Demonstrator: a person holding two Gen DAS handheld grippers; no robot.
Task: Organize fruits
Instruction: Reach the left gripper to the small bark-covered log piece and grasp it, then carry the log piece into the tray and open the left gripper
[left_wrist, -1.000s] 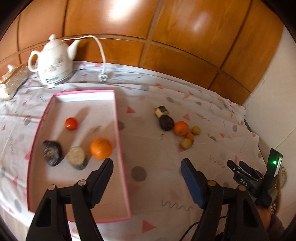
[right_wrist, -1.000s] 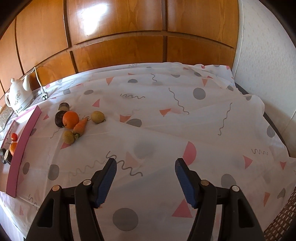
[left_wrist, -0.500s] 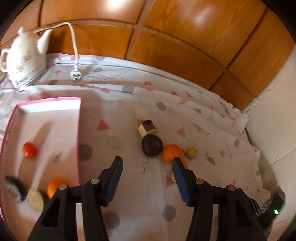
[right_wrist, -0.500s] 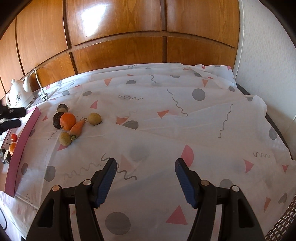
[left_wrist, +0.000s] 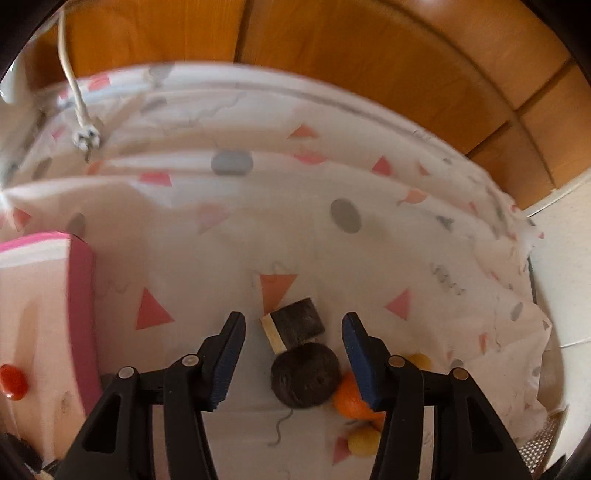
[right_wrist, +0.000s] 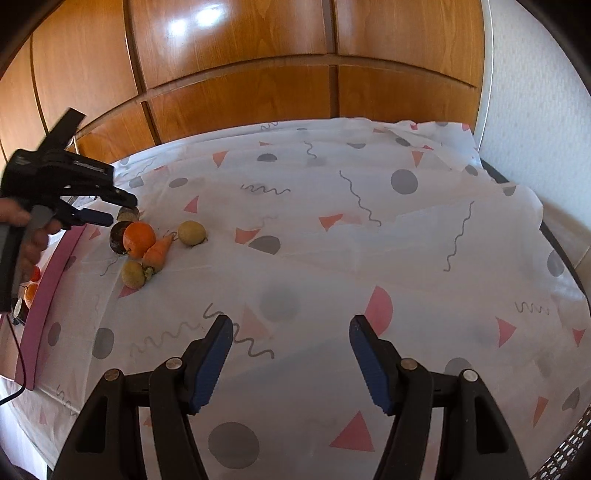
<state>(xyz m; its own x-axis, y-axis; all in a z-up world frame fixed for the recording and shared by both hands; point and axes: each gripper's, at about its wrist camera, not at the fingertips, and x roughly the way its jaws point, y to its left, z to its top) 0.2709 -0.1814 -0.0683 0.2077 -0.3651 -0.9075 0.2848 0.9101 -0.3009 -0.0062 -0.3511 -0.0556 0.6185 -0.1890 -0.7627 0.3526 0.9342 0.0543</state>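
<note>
My left gripper is open, its fingers either side of a dark cut half fruit and a dark round fruit on the cloth. An orange and a small yellow fruit lie just right of them. The pink tray at the left holds a small red fruit. In the right wrist view my right gripper is open and empty over bare cloth. There the left gripper hovers over the pile: orange, carrot, two yellow-green fruits.
A patterned white cloth covers the table. Wooden panels stand behind it and a white wall to the right. A white cord with a plug lies at the back left.
My left gripper has moved right, away from the tray, and down to the fruit pile, now straddling the dark fruits. My right gripper has stayed almost still.
</note>
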